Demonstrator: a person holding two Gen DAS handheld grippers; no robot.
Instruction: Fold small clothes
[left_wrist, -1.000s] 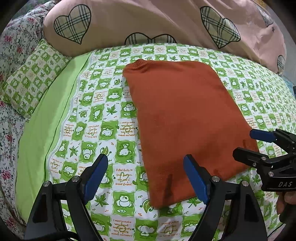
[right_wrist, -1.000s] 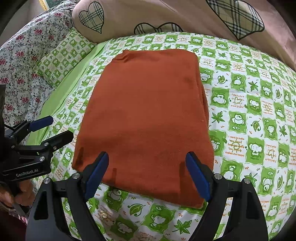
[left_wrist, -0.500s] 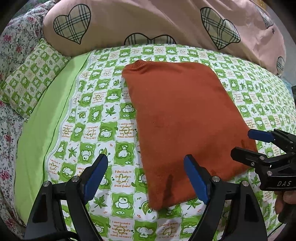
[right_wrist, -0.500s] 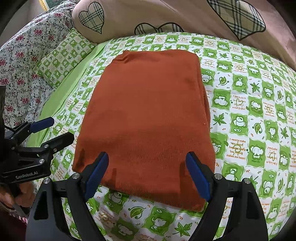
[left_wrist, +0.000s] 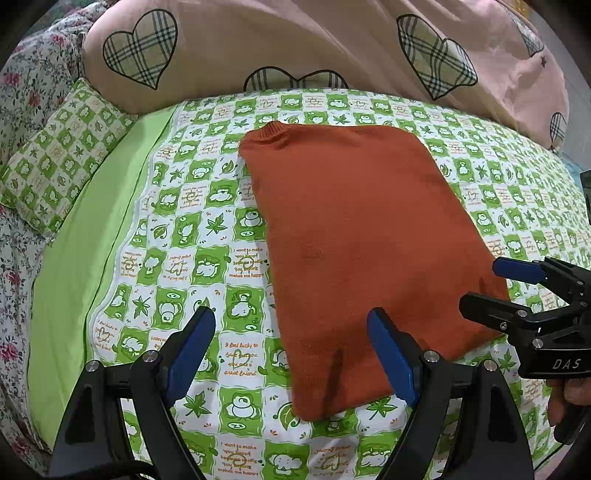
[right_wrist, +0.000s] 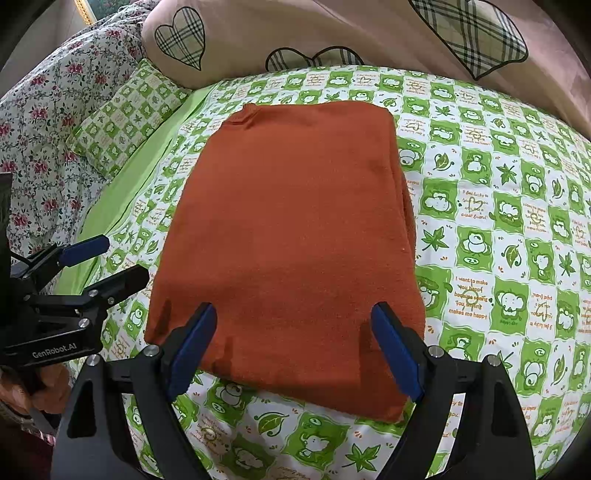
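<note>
A rust-orange knit garment (left_wrist: 362, 236) (right_wrist: 295, 229) lies folded into a flat rectangle on the green-and-white patterned bedsheet (left_wrist: 192, 236) (right_wrist: 498, 221). My left gripper (left_wrist: 291, 350) hovers open above the garment's near left corner, one blue finger over the sheet, the other over the cloth. My right gripper (right_wrist: 293, 345) hangs open over the garment's near edge, with nothing pinched. Each gripper also shows in the other's view: the right gripper (left_wrist: 491, 284) at the garment's right edge, the left gripper (right_wrist: 110, 262) at its left edge.
A pink quilt with plaid hearts (left_wrist: 295, 48) (right_wrist: 332, 29) is piled along the far side. A small green checked pillow (left_wrist: 55, 166) (right_wrist: 125, 118) and floral bedding (right_wrist: 44, 122) lie at the left. A hand (left_wrist: 569, 395) grips the right gripper's handle.
</note>
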